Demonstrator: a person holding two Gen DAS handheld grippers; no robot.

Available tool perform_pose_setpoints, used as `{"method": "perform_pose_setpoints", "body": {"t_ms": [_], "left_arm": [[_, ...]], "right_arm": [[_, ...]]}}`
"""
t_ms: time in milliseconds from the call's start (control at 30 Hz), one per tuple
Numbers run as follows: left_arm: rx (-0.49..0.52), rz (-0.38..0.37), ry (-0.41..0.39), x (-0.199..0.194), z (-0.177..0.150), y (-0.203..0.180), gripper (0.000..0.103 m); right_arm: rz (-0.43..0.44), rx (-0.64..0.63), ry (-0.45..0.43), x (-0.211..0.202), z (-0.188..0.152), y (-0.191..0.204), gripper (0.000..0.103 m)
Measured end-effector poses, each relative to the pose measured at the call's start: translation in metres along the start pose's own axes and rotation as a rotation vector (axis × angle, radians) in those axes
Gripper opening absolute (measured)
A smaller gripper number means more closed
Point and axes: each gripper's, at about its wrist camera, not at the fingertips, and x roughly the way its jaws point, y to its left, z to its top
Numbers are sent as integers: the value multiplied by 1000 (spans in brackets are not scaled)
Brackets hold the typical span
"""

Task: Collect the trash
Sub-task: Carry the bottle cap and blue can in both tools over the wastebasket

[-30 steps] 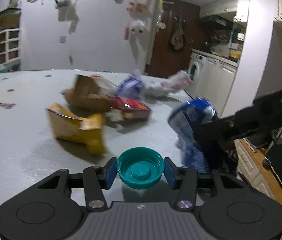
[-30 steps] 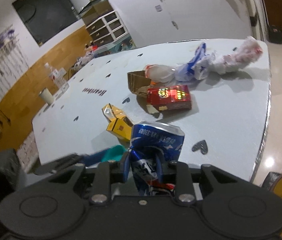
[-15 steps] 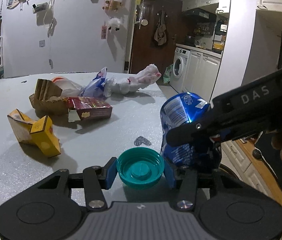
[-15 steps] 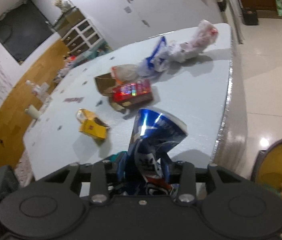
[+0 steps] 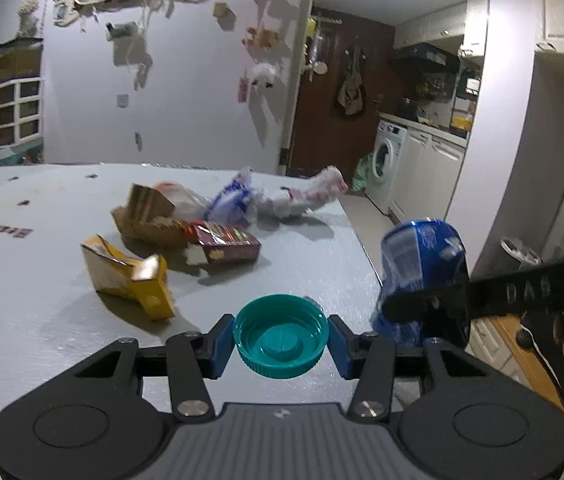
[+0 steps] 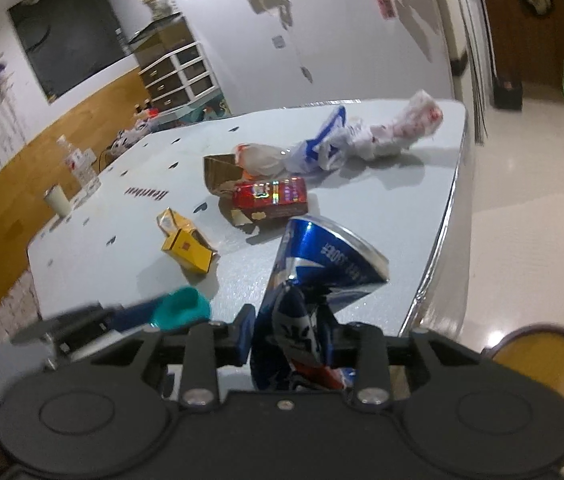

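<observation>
Right wrist view: gripper (image 6: 288,346) closing on crushed can (image 6: 314,276), bin (image 6: 546,376), probably, low to right past bench (image 6: 402,184) edge. Left gripper (image 5: 280,338) clamping cap (image 5: 280,336).

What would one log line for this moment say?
left gripper: grips teal cap | right gripper: jaws closing on crushed blue can | table: trash remains
</observation>
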Motion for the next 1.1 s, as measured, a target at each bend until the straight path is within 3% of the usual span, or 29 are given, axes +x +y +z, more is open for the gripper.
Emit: {"method": "perform_pose_setpoints", "body": {"t_ms": [233,433,1100], "left_arm": [[-30,28,-29,-25,6,-8,50],[-23,23,-49,-37,6,-26,50],[57,-73,-36,-14,2,-131,50]], "right_arm": [[-81,-141,-62,-24,-12,18,34],[-116,-160,-98,-48,-20,12,34],[-299,-85,-160,-130,-63,-73,34]]}}
